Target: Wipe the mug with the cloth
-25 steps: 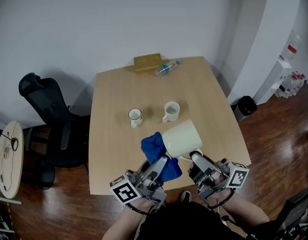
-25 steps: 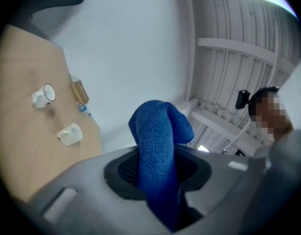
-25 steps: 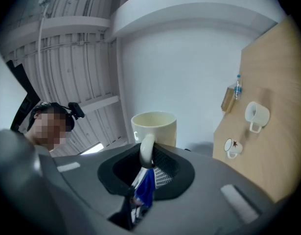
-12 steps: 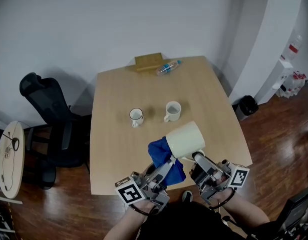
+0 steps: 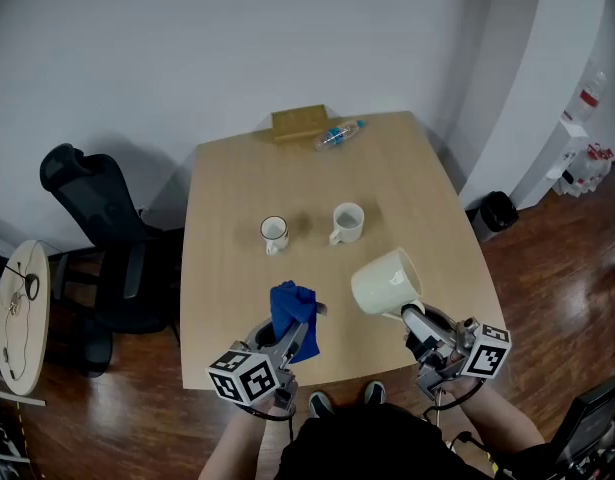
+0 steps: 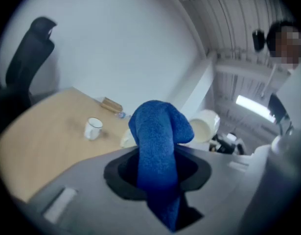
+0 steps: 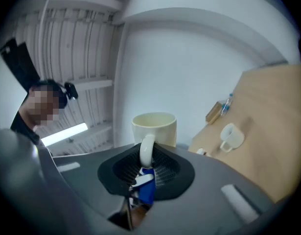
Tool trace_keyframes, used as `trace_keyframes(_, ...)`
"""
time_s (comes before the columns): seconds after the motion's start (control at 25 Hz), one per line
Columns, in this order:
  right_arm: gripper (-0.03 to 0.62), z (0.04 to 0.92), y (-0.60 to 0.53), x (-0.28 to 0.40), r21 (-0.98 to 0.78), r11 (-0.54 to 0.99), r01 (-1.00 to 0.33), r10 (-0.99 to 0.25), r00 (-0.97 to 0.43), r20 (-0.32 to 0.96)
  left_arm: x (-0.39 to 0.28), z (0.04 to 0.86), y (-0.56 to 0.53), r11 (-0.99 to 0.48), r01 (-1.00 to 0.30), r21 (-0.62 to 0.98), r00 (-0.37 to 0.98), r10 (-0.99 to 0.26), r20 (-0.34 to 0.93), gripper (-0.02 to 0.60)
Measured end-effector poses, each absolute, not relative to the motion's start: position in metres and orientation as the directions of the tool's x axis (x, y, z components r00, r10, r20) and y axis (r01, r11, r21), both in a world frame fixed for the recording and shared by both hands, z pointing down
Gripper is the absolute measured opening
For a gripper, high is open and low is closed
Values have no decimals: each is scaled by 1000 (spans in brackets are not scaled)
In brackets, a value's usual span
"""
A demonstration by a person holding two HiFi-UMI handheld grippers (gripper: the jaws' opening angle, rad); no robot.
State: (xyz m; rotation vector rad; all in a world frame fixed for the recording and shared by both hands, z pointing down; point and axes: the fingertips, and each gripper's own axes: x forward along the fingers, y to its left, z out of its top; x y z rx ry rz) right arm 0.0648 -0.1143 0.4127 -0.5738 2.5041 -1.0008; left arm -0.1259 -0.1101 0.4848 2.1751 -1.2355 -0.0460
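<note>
A large cream mug point(image 5: 386, 282) hangs in the air above the table's near edge, tilted with its mouth toward the left. My right gripper point(image 5: 415, 320) is shut on its handle point(image 7: 147, 151). To its left my left gripper point(image 5: 293, 336) is shut on a bunched blue cloth point(image 5: 291, 306) that stands up out of the jaws. In the left gripper view the blue cloth point(image 6: 159, 146) fills the middle and the cream mug point(image 6: 204, 126) shows just right of it. Cloth and mug are a short gap apart and do not touch.
The wooden table point(image 5: 247, 198) carries two small white mugs point(image 5: 273, 232) point(image 5: 345, 221) in the middle, plus a wooden block point(image 5: 298, 122) and a plastic bottle point(image 5: 338, 134) at the far edge. A black office chair point(image 5: 97, 238) stands left of the table. A dark bin point(image 5: 496, 211) is at right.
The cloth was pressed against the mug's mouth; now my left gripper has drawn it left and down, away from the mug. The right gripper has shifted the mug slightly right.
</note>
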Motion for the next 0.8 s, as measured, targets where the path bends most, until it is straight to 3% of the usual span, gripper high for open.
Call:
trace_keyframes(0.12, 49, 448, -124, 72, -491, 711, -504, -565, -825, 29, -142, 534, -107, -378, -886, 268, 463, -721, 515, 127)
trace_keyframes(0.2, 49, 481, -127, 73, -348, 722, -598, -586, -796, 154, -144, 564, -105, -415, -884, 216, 455, -655, 603, 127)
trace_keyframes(0.48, 48, 607, -132, 66, -229, 706, -670, -548, -722, 422, -143, 656, -115, -581, -813, -29, 334, -506, 795, 127)
trace_keyframes(0.8, 48, 671, -134, 64, -184, 666, -723, -553, -644, 529, -149, 727, -110, -564, -824, -52, 216, -398, 892, 129)
